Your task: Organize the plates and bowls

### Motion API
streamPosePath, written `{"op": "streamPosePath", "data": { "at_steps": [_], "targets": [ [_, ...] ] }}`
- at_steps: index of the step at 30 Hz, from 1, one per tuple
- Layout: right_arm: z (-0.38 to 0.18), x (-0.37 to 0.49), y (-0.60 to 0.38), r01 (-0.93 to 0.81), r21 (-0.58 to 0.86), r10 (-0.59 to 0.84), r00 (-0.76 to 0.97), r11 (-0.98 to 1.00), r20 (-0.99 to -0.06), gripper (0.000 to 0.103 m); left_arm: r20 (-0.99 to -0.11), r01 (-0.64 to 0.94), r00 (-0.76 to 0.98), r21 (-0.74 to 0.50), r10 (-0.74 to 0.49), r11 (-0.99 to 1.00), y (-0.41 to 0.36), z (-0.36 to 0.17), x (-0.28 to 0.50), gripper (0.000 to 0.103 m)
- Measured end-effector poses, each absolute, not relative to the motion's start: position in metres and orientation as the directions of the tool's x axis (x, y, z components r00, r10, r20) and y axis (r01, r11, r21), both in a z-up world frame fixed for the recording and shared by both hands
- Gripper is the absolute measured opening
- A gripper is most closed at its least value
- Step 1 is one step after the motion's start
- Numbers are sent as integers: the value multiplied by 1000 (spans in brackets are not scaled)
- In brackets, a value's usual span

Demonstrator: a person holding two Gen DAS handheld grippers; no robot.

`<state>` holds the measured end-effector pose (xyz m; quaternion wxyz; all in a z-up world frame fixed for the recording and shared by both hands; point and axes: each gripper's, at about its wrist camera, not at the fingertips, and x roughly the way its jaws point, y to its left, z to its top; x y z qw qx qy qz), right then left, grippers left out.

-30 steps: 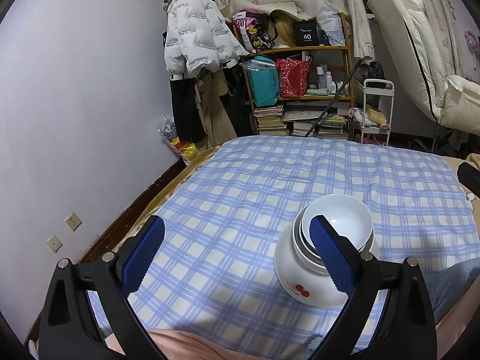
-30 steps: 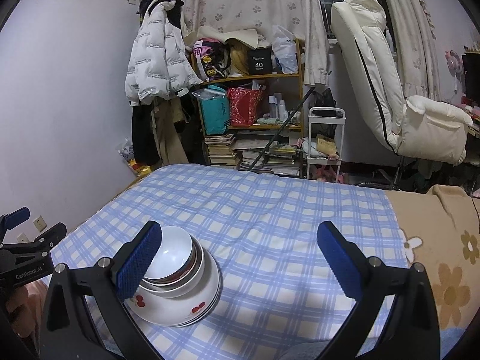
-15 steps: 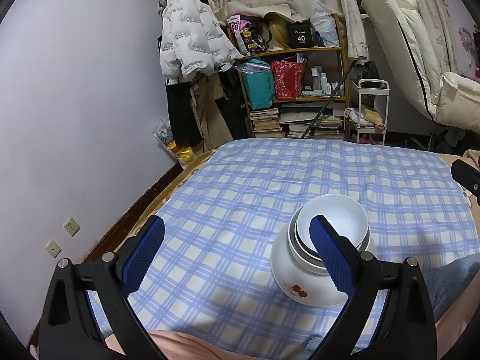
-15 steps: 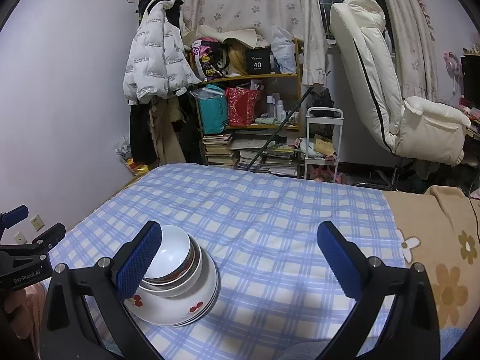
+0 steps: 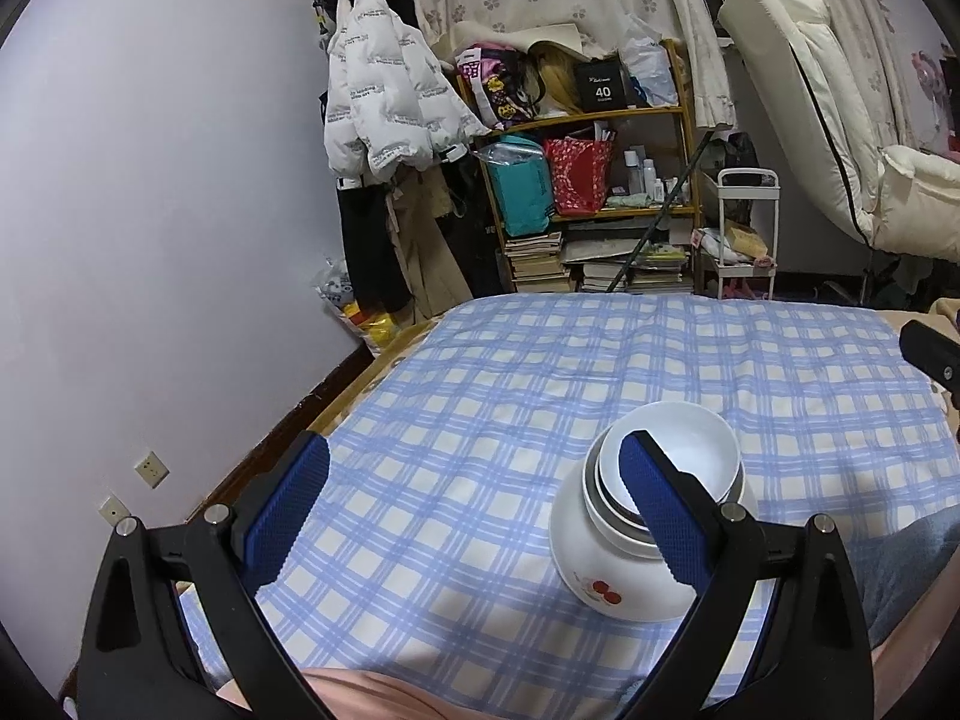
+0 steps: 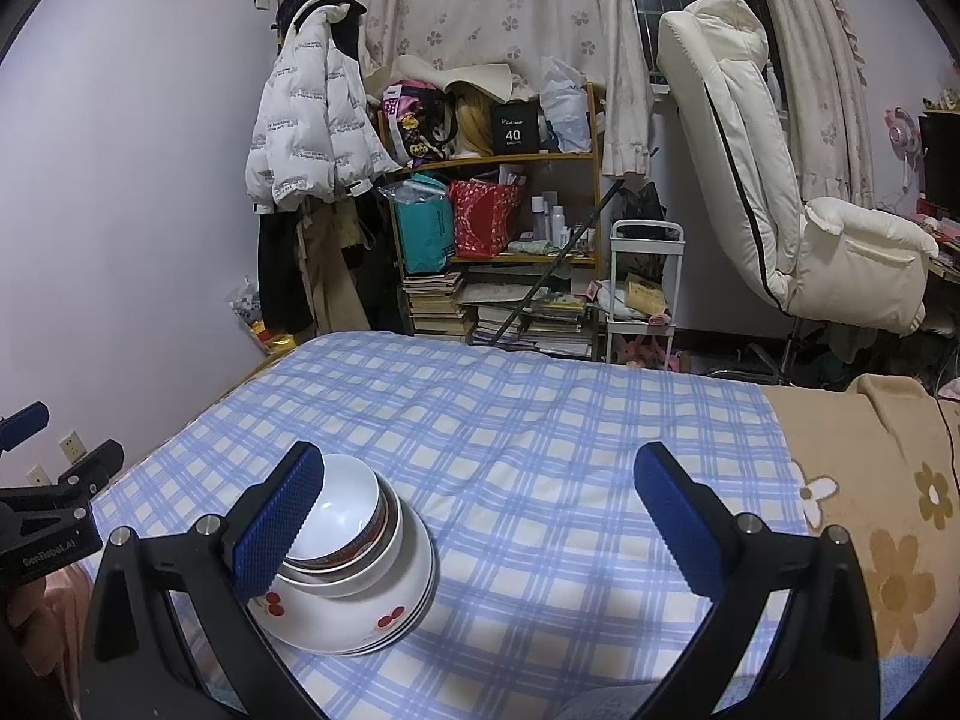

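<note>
Nested stack of bowls (image 6: 354, 558) sits on the blue checked cloth (image 6: 540, 450), near the front edge, all crockery in one pile: small white bowl (image 5: 684, 456) on top, a couple more inside each other below, widest one with red cherry print (image 6: 390, 618) at the bottom over thin plate rims. The pile is upright and round, so there is no long axis to line up with.

Left gripper (image 5: 474, 510) is spread wide, nothing between its pads. The stack lies to its right, partly behind the right finger pad (image 5: 660, 516); the gap itself frames bare cloth. Right gripper (image 6: 480, 528) is also spread wide and empty. The stack lies to its left, behind the left finger pad (image 6: 276, 528), again outside the gap. So the pile sits between the two tools, slightly inboard of each.

Neither touches the crockery as far as can be told; both hover above and short of it. Nearness looks about equal, cannot tell which is closer. Judging from the single tidy stack, sorting looks finished or nearly so. Any further grip would need a sideways shift inward.
</note>
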<state>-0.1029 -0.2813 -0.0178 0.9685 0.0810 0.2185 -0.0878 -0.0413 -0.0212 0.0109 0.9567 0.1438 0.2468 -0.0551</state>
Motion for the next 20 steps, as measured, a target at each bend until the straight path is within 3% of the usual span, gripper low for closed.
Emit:
{"op": "streamPosePath", "data": {
  "at_steps": [20],
  "targets": [
    [-19, -104, -286, 205, 113, -135, 887, 972, -442, 103, -480, 187, 876, 238, -52, 953, -20, 14, -43, 96]
  ]
}}
